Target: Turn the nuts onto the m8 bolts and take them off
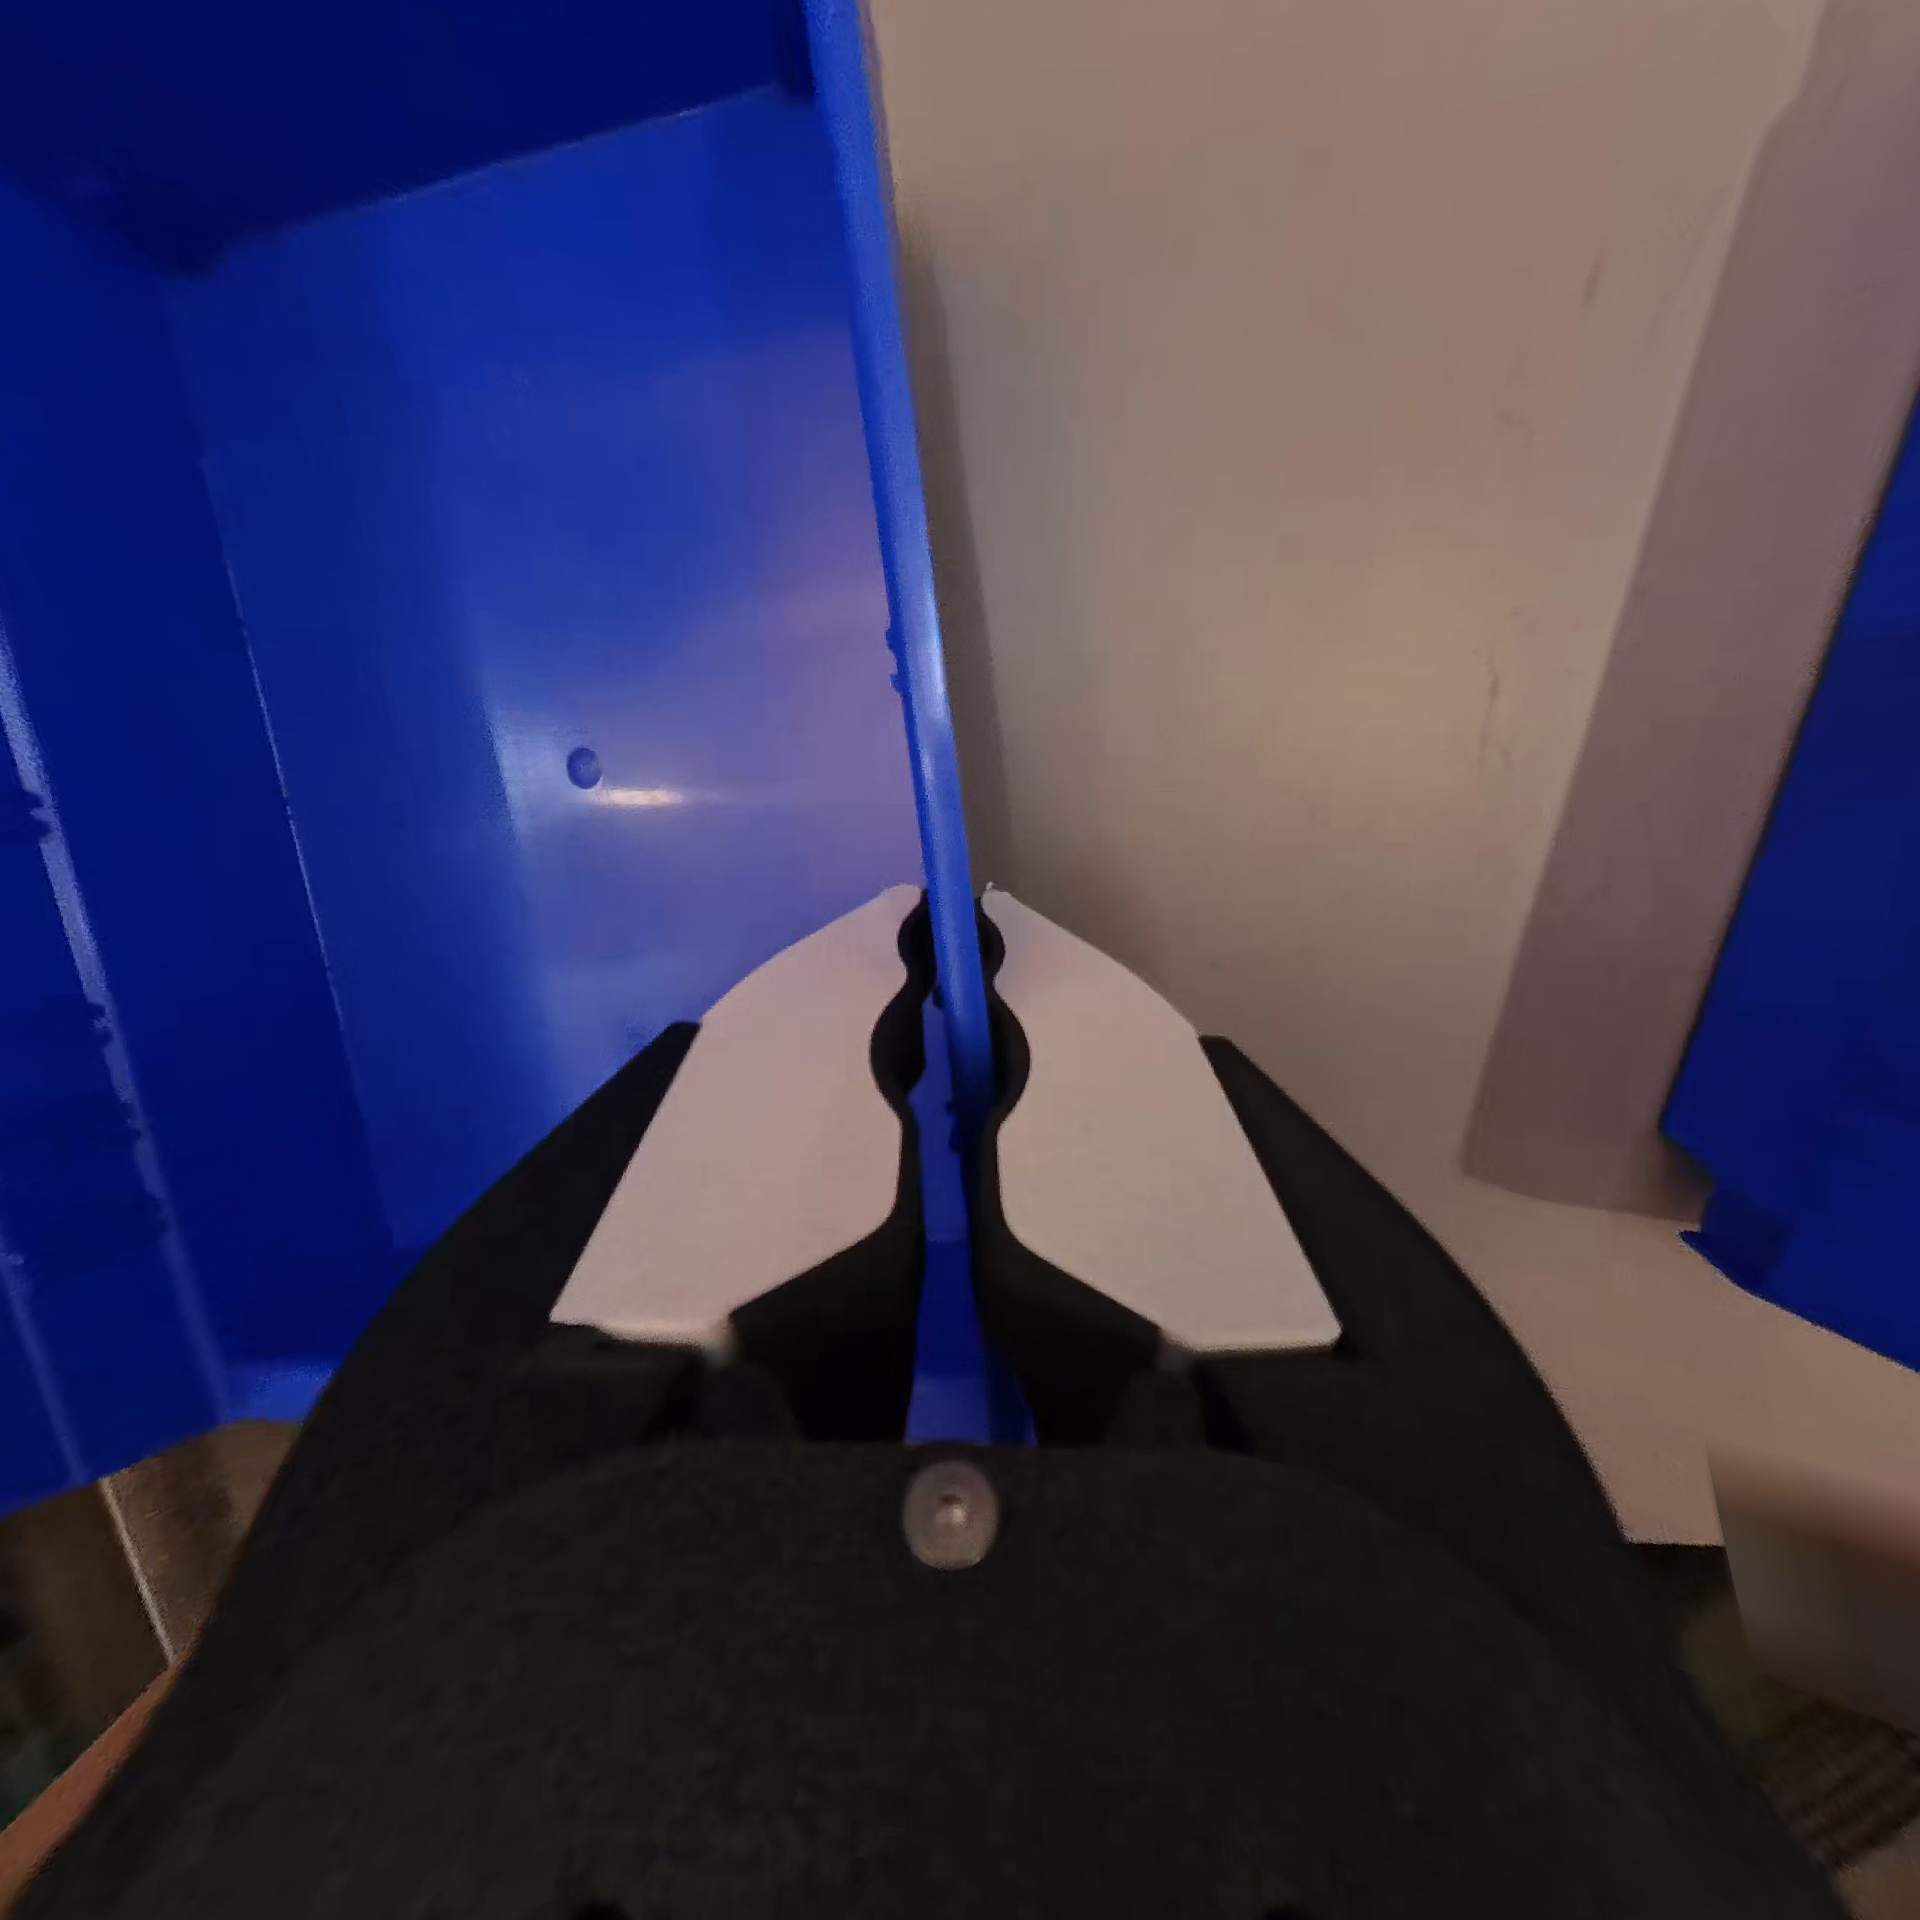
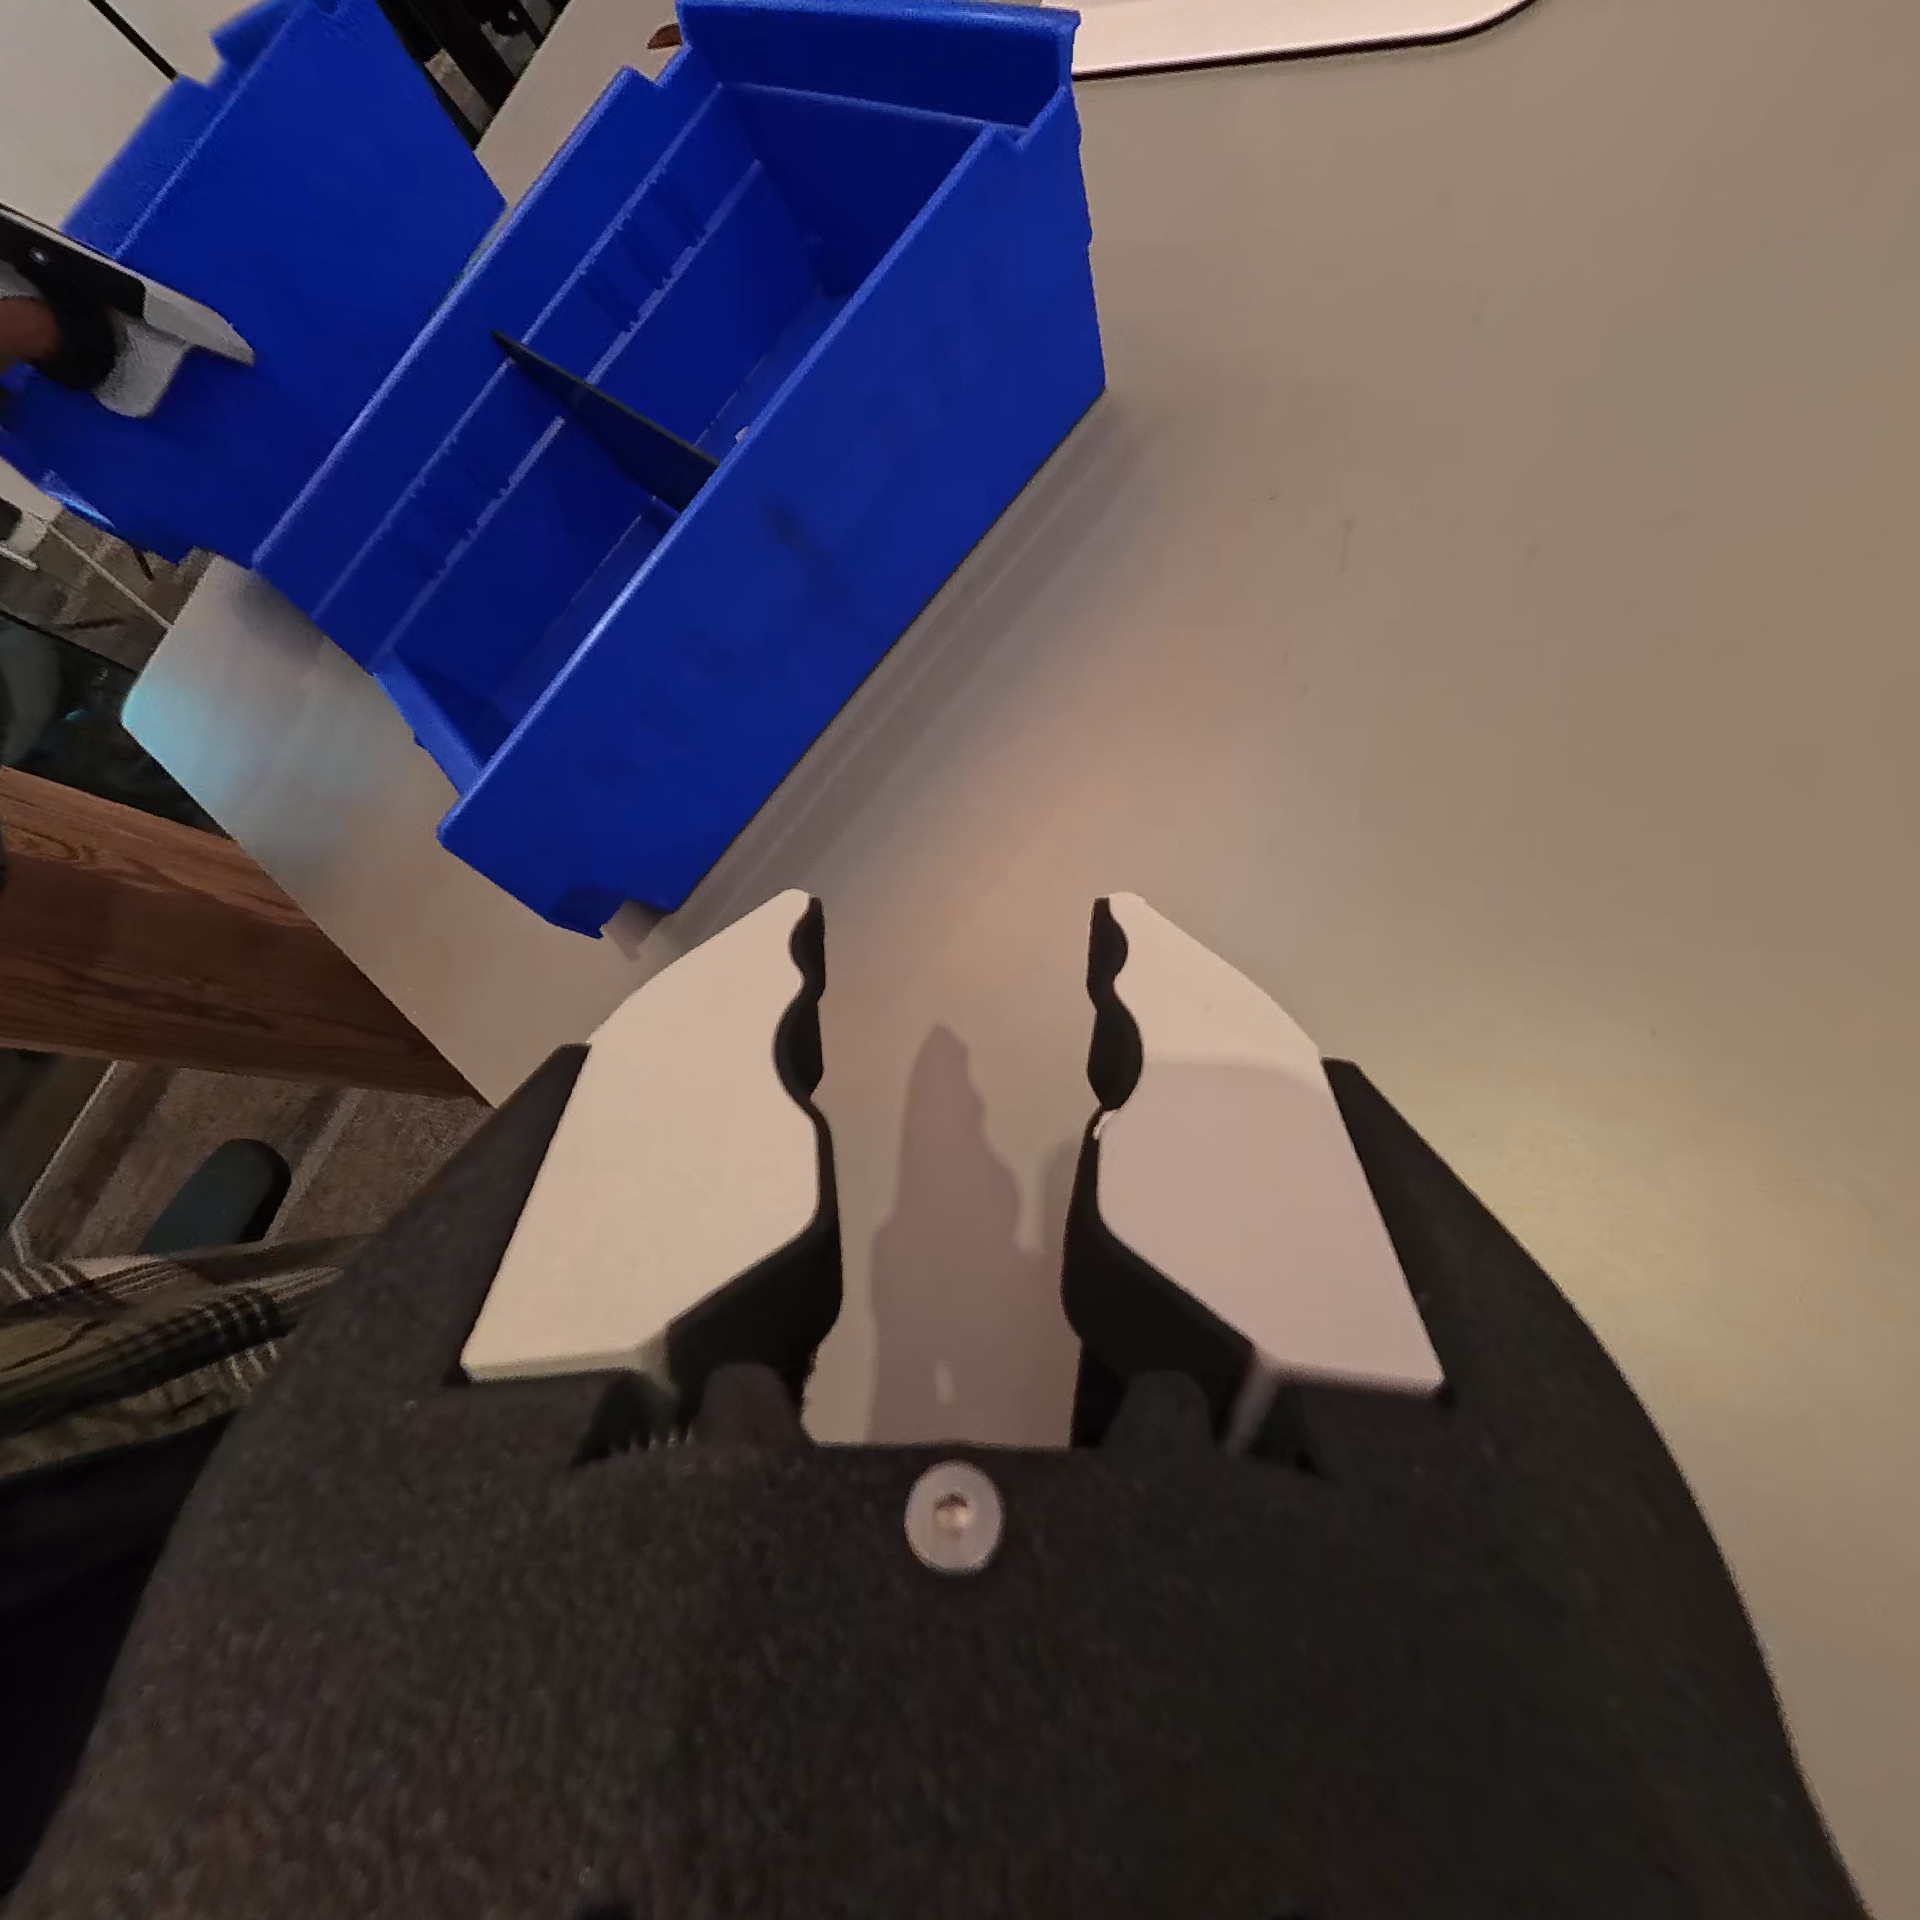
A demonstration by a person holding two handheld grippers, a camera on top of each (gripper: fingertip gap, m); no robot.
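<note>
Plain blue bin (image 1: pixel 520 520), unmarked

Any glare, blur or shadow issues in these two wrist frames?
Left wrist view: bright glare streak on the bin floor, motion smear along the right edge, warm dim light on the table. Right wrist view: mostly sharp, slight blur at the far bins; open right gripper casts a clear finger shadow on the table; fisheye bends the edges.

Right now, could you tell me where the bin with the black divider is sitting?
In the right wrist view, the divided bin sits on the grey table, ahead-left of the open right gripper, with a second blue bin just left.
</note>
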